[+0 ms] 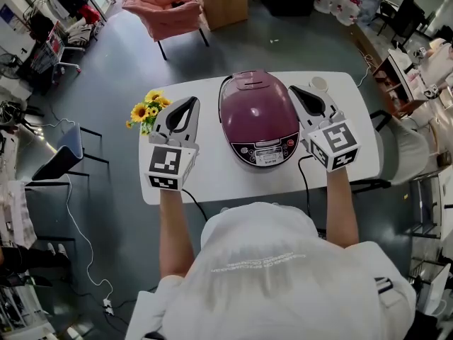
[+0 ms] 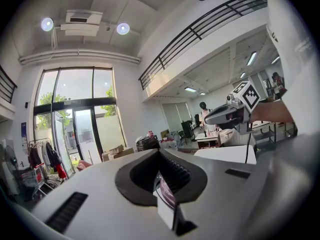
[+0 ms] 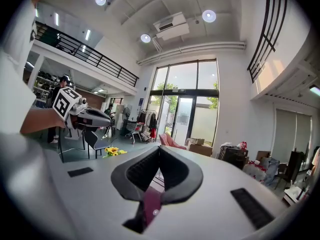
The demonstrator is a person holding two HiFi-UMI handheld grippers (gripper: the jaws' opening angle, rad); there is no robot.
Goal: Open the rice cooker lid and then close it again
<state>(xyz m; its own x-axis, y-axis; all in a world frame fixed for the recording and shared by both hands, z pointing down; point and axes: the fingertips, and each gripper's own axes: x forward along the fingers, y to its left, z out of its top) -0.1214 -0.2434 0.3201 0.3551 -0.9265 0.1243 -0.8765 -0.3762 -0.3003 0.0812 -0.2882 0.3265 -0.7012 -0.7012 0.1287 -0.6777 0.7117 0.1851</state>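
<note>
Head view, looking steeply down: a rice cooker (image 1: 259,115) was seen standing at the middle of a white rectangular table (image 1: 212,179), with its lid (image 1: 256,103) shut. The cooker was a rounded dome of glossy plum plastic. A silver control panel (image 1: 267,151) on its front was turned toward the person. The left gripper (image 1: 190,103) was held just beside the cooker's left side and the right gripper (image 1: 293,89) just beside its right side. Whether either touched it could not be told. Each gripper was a smooth grey wedge backed by a black-and-white marker cube (image 1: 168,166). Yellow sunflowers (image 1: 147,110) were set at the table's left edge, and a pink chair (image 1: 164,9) stood beyond on the grey floor (image 1: 120,69).

Left gripper view: the jaws, unclear from above, were shown plainly here. They were clenched tip to tip with nothing gripped. Black ribbed pads (image 2: 175,171) lined them, and a sliver of plum cooker was glimpsed through the opening behind the tips. The other gripper was seen at the right, and tall glass doors (image 2: 75,129) and a railed balcony (image 2: 200,31) filled the background.

Right gripper view: these jaws were likewise closed on nothing, with a strip of plum showing below them. The other gripper and the sunflowers were seen at the left, with the glass doors ahead.
</note>
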